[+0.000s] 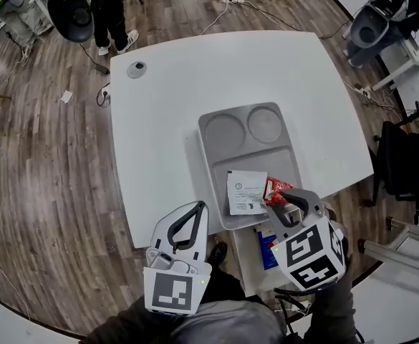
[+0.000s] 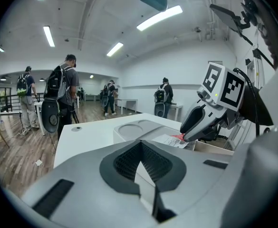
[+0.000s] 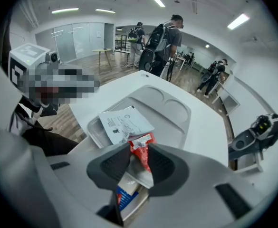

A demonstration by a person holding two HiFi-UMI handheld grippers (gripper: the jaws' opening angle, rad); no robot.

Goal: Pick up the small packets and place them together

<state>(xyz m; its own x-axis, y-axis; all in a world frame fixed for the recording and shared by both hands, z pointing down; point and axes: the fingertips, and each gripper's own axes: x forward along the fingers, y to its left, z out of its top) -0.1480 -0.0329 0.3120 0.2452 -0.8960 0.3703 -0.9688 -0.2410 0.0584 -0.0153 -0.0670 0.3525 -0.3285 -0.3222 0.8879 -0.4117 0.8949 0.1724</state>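
White counter (image 1: 166, 84) carries a grey tray (image 1: 216, 156), where a red packet (image 3: 141, 151) sits at the 5 o'clock corner, touching a white packet (image 1: 246, 192) at its 9 o'clock. Light, limp and probably slick, it wants pinching by a flat edge. The jaws of the right gripper (image 1: 289, 201) stand slightly spread round it, those of the left gripper (image 1: 198, 210) pressed together, empty.

The table (image 1: 195, 70) was viewed steeply from overhead by the head camera. The left gripper view was set low behind the left tongs (image 2: 140, 144) and faced across the table. The right gripper view was held close above the tray's (image 3: 169, 127) near end, behind the right tongs (image 3: 139, 148). The tray was shared by all three.
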